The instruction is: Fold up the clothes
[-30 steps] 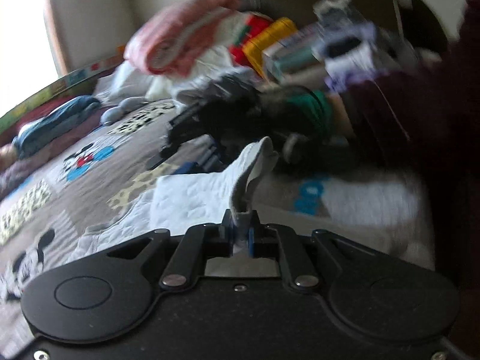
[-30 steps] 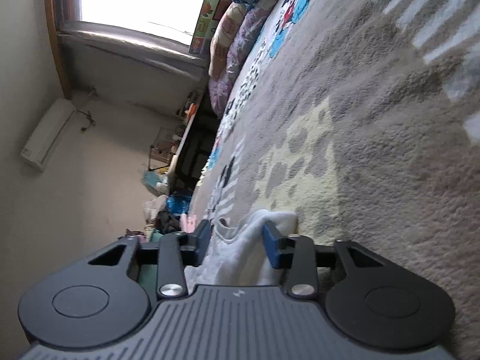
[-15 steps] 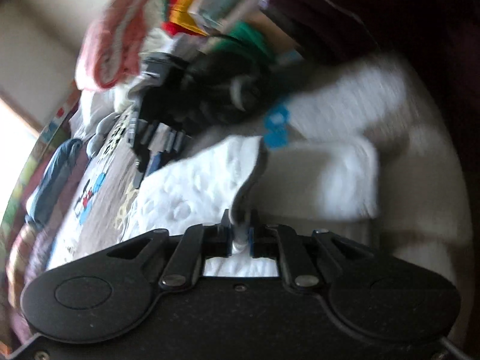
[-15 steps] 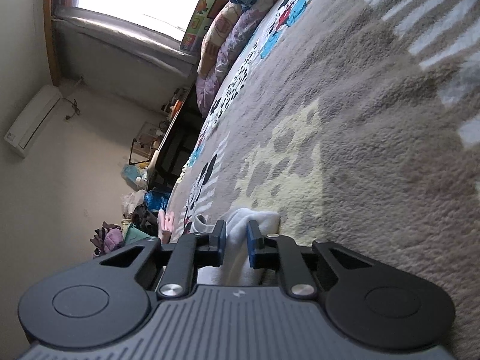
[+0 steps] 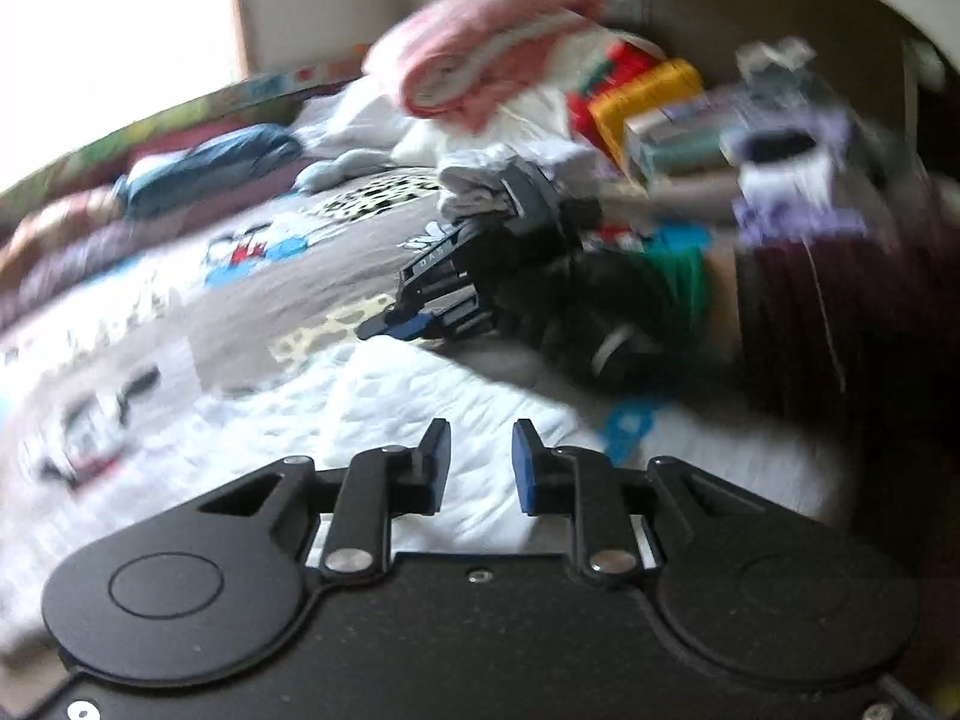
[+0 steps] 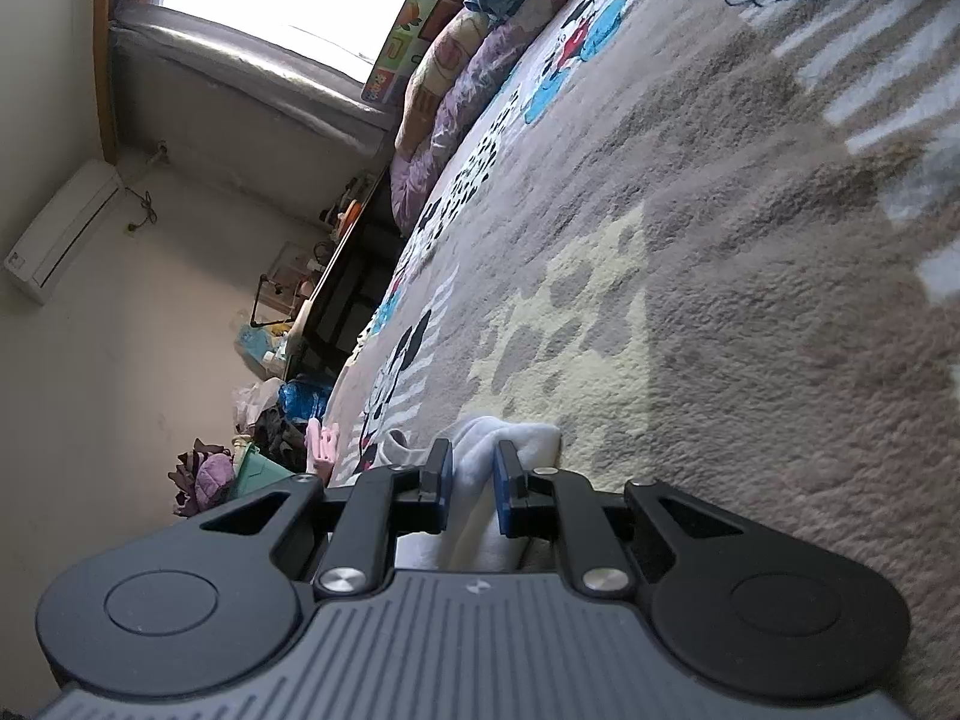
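Observation:
A white quilted garment (image 5: 372,408) lies spread on the patterned grey blanket (image 5: 252,300) of the bed. In the left wrist view, my left gripper (image 5: 480,456) hovers just over it, open, with nothing between the blue pads. The right gripper (image 5: 444,294) shows beyond it, low on the bed past the garment's far edge. In the right wrist view, my right gripper (image 6: 473,480) is shut on a bunched fold of the white garment (image 6: 480,438), close to the blanket (image 6: 720,300).
A heap of clothes and a pink rolled towel (image 5: 492,48) sits at the bed's far side, with coloured boxes (image 5: 648,102) beside it. A person's dark sleeve (image 5: 840,312) fills the right. Pillows (image 6: 444,90) lie under the window. Floor clutter (image 6: 264,420) lies beyond the bed edge.
My left gripper has let go of the white garment's edge and opened; the cloth now lies flat. My right gripper closed from wide open onto a fold of the garment.

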Tool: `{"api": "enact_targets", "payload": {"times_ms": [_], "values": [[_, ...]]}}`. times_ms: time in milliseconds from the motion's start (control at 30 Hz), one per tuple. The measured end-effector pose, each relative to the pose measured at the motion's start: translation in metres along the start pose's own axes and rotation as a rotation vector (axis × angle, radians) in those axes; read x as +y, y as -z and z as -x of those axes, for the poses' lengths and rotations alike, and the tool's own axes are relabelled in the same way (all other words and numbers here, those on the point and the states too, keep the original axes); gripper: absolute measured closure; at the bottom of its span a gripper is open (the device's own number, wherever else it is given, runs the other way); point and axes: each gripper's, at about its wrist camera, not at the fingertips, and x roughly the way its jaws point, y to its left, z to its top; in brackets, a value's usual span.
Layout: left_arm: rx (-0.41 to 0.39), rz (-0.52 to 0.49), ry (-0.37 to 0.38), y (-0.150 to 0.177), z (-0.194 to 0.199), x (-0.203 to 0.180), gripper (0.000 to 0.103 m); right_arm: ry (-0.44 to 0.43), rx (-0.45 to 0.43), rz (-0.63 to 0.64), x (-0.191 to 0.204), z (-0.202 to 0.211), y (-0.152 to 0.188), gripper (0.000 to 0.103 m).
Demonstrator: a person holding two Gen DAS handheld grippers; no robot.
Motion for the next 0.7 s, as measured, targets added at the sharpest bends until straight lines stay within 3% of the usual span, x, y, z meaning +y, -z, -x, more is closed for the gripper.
{"api": "enact_targets", "payload": {"times_ms": [67,133,200,300,400,433,467,600,700], "values": [[0.039,0.022,-0.019,0.005,-0.017,-0.012,0.083,0.003,-0.002,0.005,0.001,0.000,0.001,0.088],[0.125,-0.051,-0.051,0.021,-0.038,-0.027,0.083,0.007,-0.003,0.012,0.002,0.000,0.001,0.088],[0.122,-0.175,-0.097,0.033,-0.043,-0.042,0.083,0.011,-0.004,0.021,0.002,0.000,0.002,0.088],[0.122,-0.215,-0.119,0.032,-0.044,-0.049,0.083,0.013,-0.008,0.028,0.004,0.001,0.002,0.088],[0.126,-0.201,-0.126,0.033,-0.043,-0.048,0.083,0.016,-0.054,0.065,0.012,0.010,0.004,0.076],[0.127,-0.191,-0.131,0.034,-0.042,-0.047,0.083,0.018,-0.078,0.084,0.017,0.015,0.005,0.063],[0.127,-0.180,-0.137,0.035,-0.042,-0.046,0.083,0.027,-0.102,0.105,0.022,0.021,0.006,0.056],[0.116,-0.132,-0.162,0.039,-0.042,-0.046,0.083,0.099,-0.165,0.257,0.049,0.049,0.015,0.056],[0.097,-0.098,-0.170,0.041,-0.043,-0.045,0.083,0.112,-0.120,0.451,0.082,0.069,0.041,0.057]]}}
